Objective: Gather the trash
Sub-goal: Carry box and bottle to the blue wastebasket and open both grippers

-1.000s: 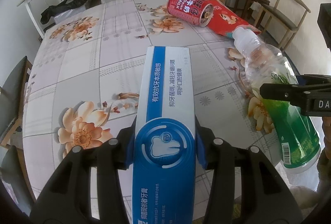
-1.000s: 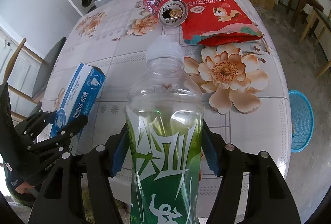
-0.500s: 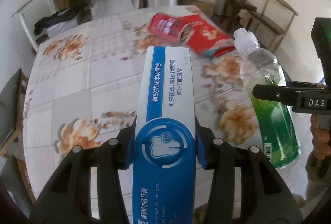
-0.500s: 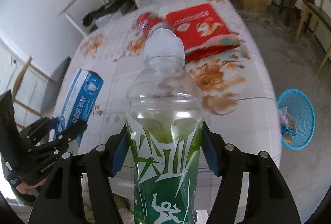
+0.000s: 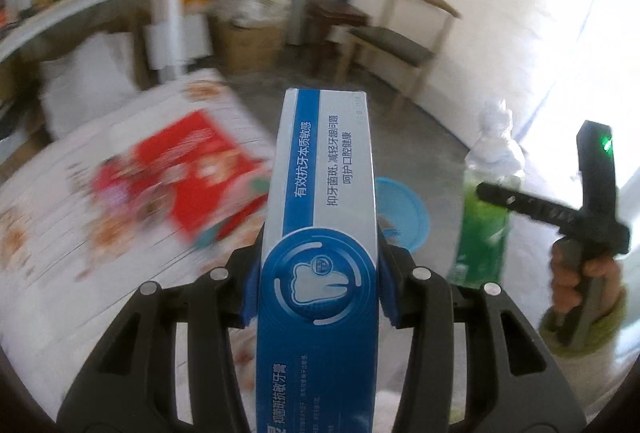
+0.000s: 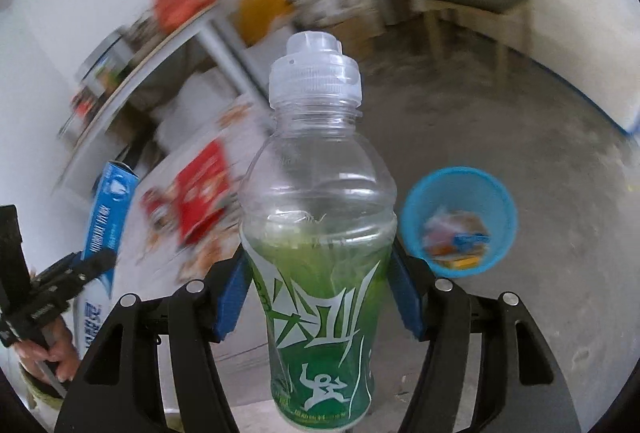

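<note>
- While both loads are clamped, carry them on to the blue bin point(image 6: 458, 221) on the floor; your left tongs point(image 5: 318, 283) are about half open, pads pressed on the sides of the blue toothpaste box point(image 5: 320, 233), box pointing forward and off the bench point(image 5: 60, 273).
- Your right tongs point(image 6: 320, 293) are a bit wider, closed around the green label of the plastic bottle point(image 6: 318, 217), cap away from you, bottle in the air over the floor.
- Bin sits just right of the bottle in the right view and already has scraps in it; get each item over the rim before you let go, one at a time so they don't knock.
- Box is long and sticks out far; tip it down or it may catch the rim.
- Bottle is light and round, likely to bounce out if dropped from high.
- Red packet point(image 5: 192, 173) and what looks like a red can point(image 6: 154, 211) remain on the bench, blurred.
- Chair point(image 5: 400, 45) and a cardboard box point(image 5: 248, 41) stand well beyond the bin; nothing seems to block the way.
</note>
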Demonstrator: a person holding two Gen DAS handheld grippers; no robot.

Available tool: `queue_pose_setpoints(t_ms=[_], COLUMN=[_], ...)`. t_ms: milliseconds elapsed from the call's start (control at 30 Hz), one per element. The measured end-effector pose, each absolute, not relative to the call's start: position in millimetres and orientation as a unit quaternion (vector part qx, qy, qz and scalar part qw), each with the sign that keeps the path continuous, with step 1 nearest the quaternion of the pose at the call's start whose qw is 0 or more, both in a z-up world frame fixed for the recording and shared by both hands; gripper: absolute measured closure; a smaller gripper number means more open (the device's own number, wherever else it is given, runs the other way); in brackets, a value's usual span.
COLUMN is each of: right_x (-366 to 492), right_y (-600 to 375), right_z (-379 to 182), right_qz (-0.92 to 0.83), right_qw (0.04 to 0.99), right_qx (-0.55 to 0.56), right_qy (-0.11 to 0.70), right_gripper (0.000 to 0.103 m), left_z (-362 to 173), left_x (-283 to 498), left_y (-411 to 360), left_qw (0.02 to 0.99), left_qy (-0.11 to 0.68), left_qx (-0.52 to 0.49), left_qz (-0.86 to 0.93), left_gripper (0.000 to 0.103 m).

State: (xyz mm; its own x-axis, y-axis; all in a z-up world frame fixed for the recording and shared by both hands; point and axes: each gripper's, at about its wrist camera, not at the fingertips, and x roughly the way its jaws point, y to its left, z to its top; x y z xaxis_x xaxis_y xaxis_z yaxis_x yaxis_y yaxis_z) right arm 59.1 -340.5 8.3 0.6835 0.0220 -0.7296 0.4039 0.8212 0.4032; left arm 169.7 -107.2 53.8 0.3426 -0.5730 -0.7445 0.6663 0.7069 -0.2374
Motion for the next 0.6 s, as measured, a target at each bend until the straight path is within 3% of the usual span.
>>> queue_pose_setpoints(t_ms=[200, 500, 567, 600], right_x=[57.0, 102.5, 117.4, 122.6], right_y=[-409.7, -486.2, -502.0, -508.4], right_z=[-50.0, -168.1, -195.1, -206.1], right_qz=[-0.147, -0.145, -0.139, -0.141], right_qw=[0.832, 0.747, 0.728, 0.721], right_qx=[0.349, 0.449, 0.473, 0.481], right_qy=[0.405, 0.468, 0.476, 0.478], right_gripper=[0.042, 0.042, 0.042, 0.042], left_z=[25.9, -66.0, -76.5, -79.4], left_x=[205.2, 237.9, 246.2, 251.5], left_y=[-215.6, -351.3, -366.6, -372.0], left_qw=[0.753, 0.675, 0.680, 0.685], left_qy=[0.491, 0.585, 0.583, 0.582], left_qx=[0.058, 0.094, 0.095, 0.093], left_qz=[-0.434, -0.439, -0.434, -0.429], left_gripper=[0.059, 0.057, 0.038, 0.023])
